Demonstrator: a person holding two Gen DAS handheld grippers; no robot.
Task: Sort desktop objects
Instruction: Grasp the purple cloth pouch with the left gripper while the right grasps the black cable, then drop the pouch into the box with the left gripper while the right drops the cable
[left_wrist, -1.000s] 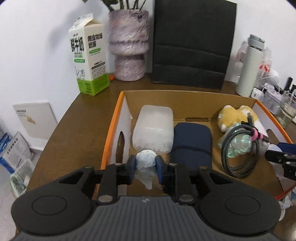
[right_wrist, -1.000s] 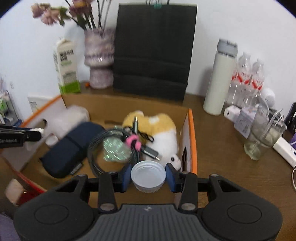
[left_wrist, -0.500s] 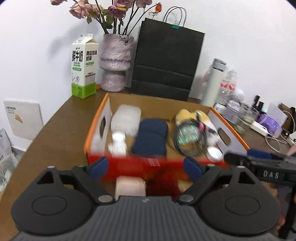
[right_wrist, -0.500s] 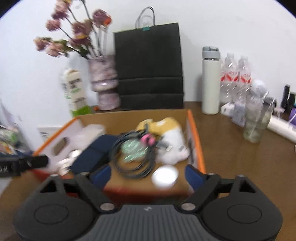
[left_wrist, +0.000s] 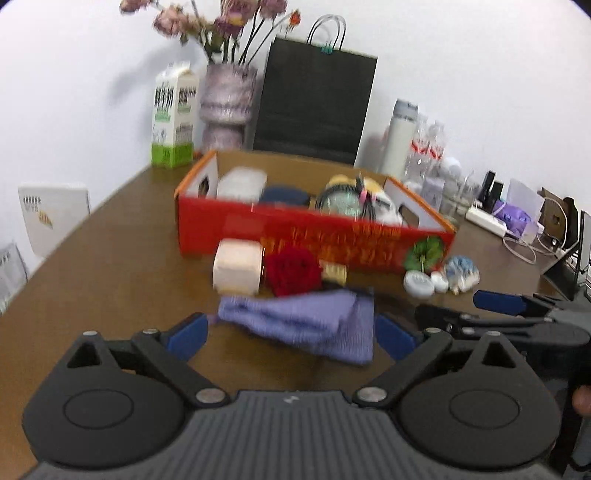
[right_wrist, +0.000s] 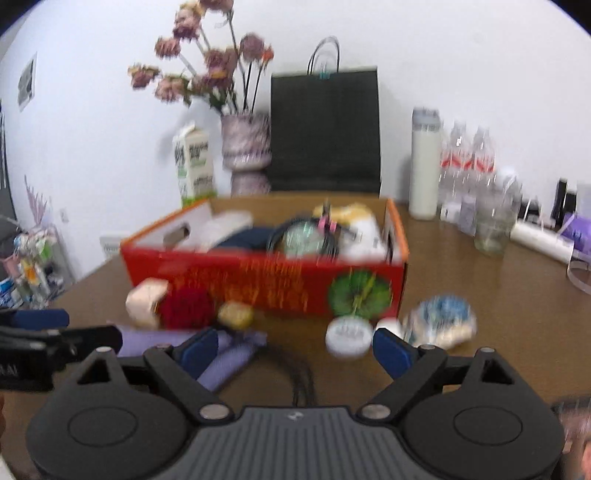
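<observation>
The red cardboard box (left_wrist: 314, 240) (right_wrist: 258, 280) stands mid-table with a white pack, a navy pouch, a coiled cable and a plush toy inside. In front of it lie a pale pink box (left_wrist: 238, 266), a red flower (left_wrist: 293, 269), a white round jar (right_wrist: 349, 336) and a blue-white packet (right_wrist: 439, 321). My left gripper (left_wrist: 290, 339) hangs near the table's front edge, jaws opening, with a purple cloth (left_wrist: 306, 321) lying between them, not pinched. My right gripper (right_wrist: 293, 350) is open and holds nothing; the jar lies just beyond its right finger.
Along the back wall stand a milk carton (left_wrist: 173, 118), a vase of flowers (left_wrist: 227, 107), a black paper bag (left_wrist: 314, 99) and a white flask (left_wrist: 400, 138). Water bottles, a glass (right_wrist: 493, 229) and cables crowd the right side. A black cable (right_wrist: 301, 373) runs under the right gripper.
Both grippers have pulled back out of the box toward the table's front. The left released a white crumpled ball, the right a white lid, both left inside the box. Both jaws opened wide.
</observation>
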